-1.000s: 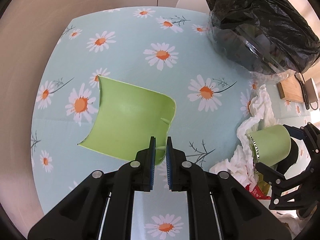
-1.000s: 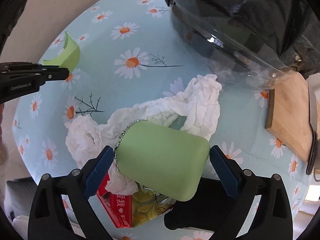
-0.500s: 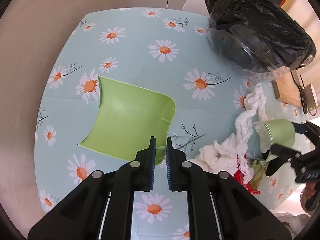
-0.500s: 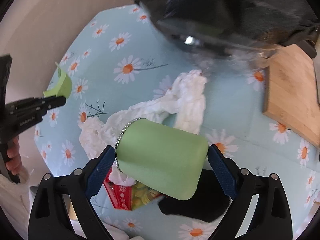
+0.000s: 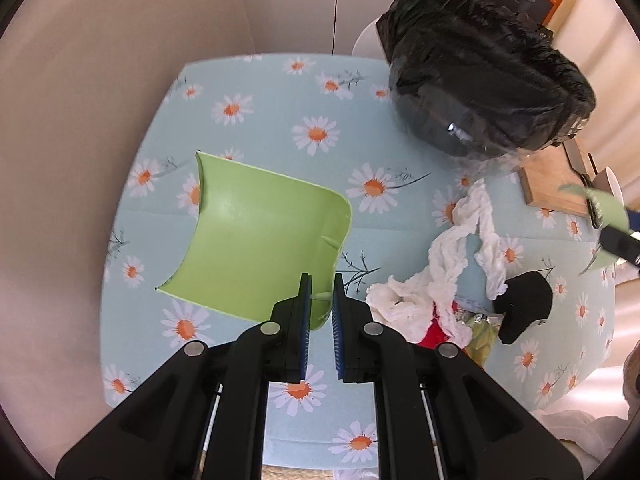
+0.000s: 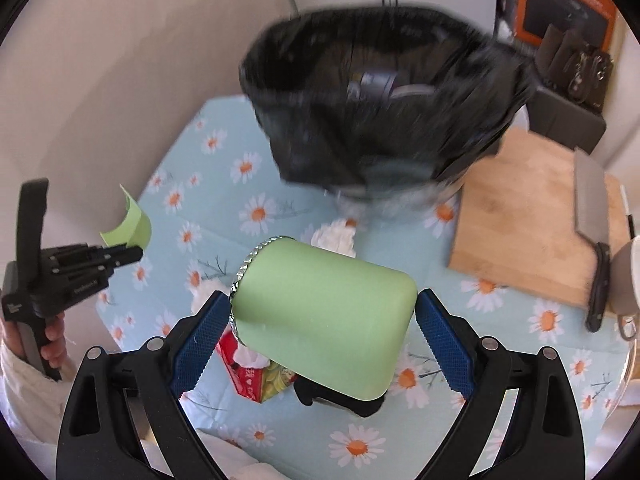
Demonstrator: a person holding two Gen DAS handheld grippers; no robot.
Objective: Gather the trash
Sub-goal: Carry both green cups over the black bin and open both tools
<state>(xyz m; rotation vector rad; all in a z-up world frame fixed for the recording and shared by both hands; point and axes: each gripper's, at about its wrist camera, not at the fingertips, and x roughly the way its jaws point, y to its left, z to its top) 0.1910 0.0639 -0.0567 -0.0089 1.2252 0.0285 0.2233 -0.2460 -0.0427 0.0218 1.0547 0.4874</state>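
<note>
**A:** Starting at the jaws: the right gripper is clamped across a green cup with a foil-edged mouth, held up off the table. The left gripper has its jaws nearly together, pinching the tab of a green curved scoop above the daisy tablecloth.

**B:** So how much of the collecting looks done?

**A:** Little, I'd judge. The cup is on its way, but the white crumpled tissue, a red wrapper and a black lump all lie on the cloth below the cup.

**B:** And the bin?

**A:** The black-lined bin stands at the far side, mouth open toward the right camera, though blurred. Nothing stands between cup and rim.

**B:** Anything tight?

**A:** The wooden board with a cleaver sits just beside the bin on the right, and the wall runs close along the left. The middle of the table gives the scoop open room.
</note>
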